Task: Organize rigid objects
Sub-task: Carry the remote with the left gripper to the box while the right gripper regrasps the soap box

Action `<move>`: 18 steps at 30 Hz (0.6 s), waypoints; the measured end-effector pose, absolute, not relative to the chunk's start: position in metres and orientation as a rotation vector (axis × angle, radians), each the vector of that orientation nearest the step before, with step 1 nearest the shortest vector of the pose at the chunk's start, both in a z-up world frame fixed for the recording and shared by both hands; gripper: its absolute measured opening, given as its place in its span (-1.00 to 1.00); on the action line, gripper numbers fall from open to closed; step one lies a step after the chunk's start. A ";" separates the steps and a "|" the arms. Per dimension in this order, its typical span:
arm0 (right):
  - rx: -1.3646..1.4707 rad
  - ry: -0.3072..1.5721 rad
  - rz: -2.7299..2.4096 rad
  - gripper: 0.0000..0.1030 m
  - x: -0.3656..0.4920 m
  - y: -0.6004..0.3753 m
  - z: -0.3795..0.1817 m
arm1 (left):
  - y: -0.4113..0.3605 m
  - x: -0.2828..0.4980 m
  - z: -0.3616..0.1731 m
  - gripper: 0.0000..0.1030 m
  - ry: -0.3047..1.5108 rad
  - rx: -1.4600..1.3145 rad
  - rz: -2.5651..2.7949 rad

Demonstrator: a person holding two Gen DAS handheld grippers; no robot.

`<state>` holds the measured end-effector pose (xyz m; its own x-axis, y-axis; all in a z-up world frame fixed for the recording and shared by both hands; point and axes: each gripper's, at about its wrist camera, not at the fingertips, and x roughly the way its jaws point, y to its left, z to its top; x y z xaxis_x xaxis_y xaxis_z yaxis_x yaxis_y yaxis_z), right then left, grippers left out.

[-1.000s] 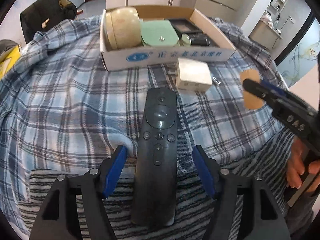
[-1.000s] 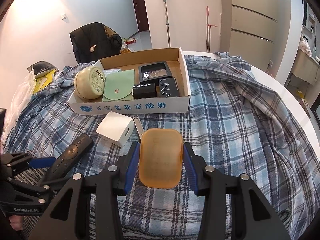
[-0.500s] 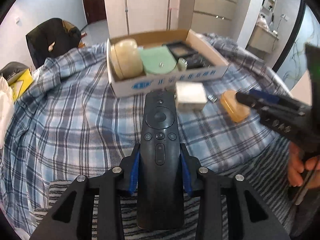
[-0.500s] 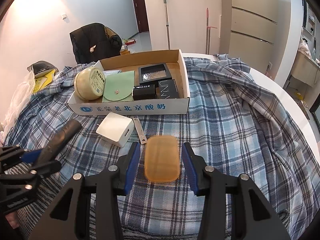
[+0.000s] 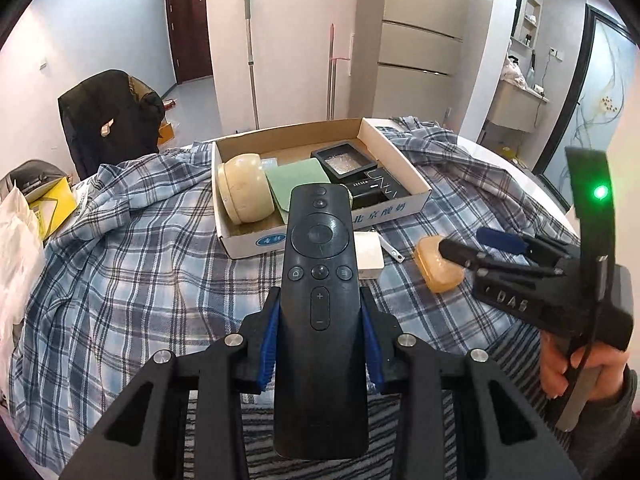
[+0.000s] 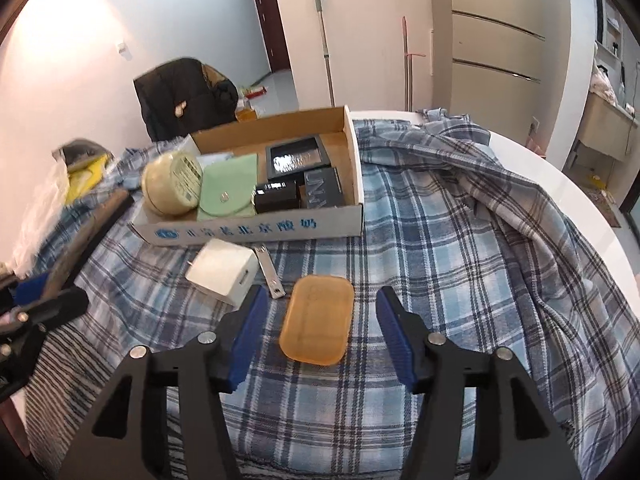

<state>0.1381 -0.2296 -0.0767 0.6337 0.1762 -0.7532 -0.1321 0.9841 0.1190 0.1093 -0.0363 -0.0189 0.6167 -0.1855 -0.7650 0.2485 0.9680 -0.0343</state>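
My left gripper (image 5: 320, 320) is shut on a black remote control (image 5: 320, 280) and holds it lifted above the plaid cloth, pointing at the cardboard box (image 5: 320, 236). My right gripper (image 6: 320, 320) is open; an orange soap bar (image 6: 316, 324) lies on the cloth between its fingers, untouched. The soap also shows in the left wrist view (image 5: 436, 272), with the right gripper (image 5: 480, 244) beside it. The box (image 6: 256, 232) holds a cream round tin (image 6: 170, 188), a green pouch (image 6: 228, 194) and black cases (image 6: 298, 156).
A white charger block (image 6: 222, 272) and a metal nail clipper (image 6: 270, 274) lie on the cloth in front of the box. A chair with a black jacket (image 6: 184, 96) stands behind the table. The white table edge (image 6: 560, 188) curves at the right.
My left gripper closed on the remote and lifted it off the cloth. My right gripper opened and let the soap bar down onto the cloth.
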 end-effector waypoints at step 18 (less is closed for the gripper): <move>0.061 0.928 0.129 -0.20 0.148 -0.233 -0.090 | -0.050 0.161 -0.024 -0.26 0.886 0.039 -0.235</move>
<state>0.1480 -0.2325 -0.0899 0.5921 0.1372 -0.7941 -0.0850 0.9905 0.1077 0.1612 -0.0497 -0.0241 0.6086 -0.1875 -0.7710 0.2194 0.9736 -0.0636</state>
